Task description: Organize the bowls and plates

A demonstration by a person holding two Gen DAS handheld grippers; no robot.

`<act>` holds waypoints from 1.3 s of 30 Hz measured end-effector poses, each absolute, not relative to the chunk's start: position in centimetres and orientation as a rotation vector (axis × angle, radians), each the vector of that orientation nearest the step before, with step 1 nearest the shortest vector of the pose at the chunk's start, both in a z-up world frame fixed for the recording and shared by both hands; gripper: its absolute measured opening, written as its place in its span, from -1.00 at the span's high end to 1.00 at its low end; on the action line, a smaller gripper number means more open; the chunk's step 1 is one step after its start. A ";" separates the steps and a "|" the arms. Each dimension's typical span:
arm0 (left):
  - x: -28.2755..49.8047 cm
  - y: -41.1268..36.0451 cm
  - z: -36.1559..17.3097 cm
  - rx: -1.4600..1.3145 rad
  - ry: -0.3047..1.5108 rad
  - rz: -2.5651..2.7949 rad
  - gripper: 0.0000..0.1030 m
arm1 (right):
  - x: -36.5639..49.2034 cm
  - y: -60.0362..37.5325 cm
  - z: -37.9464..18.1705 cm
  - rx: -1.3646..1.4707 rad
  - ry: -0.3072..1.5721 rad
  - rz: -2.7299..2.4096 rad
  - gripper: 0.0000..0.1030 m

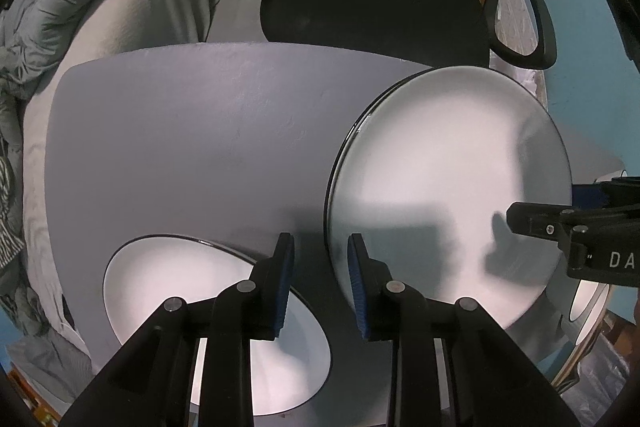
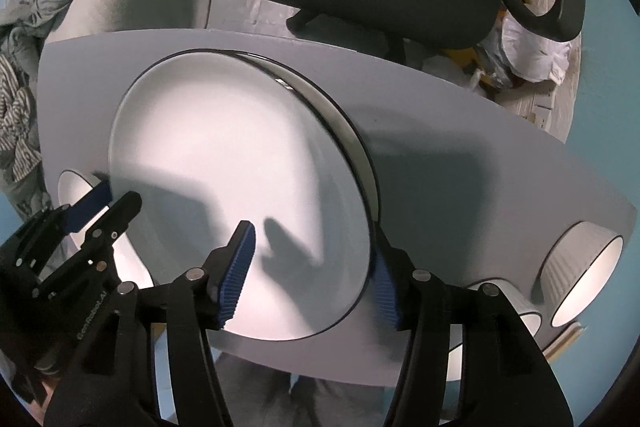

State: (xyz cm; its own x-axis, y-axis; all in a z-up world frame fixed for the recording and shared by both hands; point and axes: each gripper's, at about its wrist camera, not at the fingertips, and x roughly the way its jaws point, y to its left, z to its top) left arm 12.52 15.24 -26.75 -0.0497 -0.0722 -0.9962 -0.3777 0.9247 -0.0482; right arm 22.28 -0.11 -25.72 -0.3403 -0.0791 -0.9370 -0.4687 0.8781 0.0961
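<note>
Jaws: left gripper (image 1: 320, 259) narrowly open, empty | right gripper (image 2: 314, 267) open astride plate stack (image 2: 240, 155) rim

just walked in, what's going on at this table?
A person with two handheld grippers is sorting dishes on a grey table. A large white plate sits on another plate. The right gripper straddles its near edge, pads not pressing. The left gripper hangs empty between that stack and a smaller plate. Bowls wait at the right.

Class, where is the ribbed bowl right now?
In the right wrist view the ribbed bowl lies tipped on its side at the table's right end, right of the stacked plates and beside another bowl.
</note>
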 end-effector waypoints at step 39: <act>3.5 18.9 -15.5 -0.370 1.350 0.334 -0.55 | 15.3 3.9 -14.7 -0.609 1.476 0.583 -0.42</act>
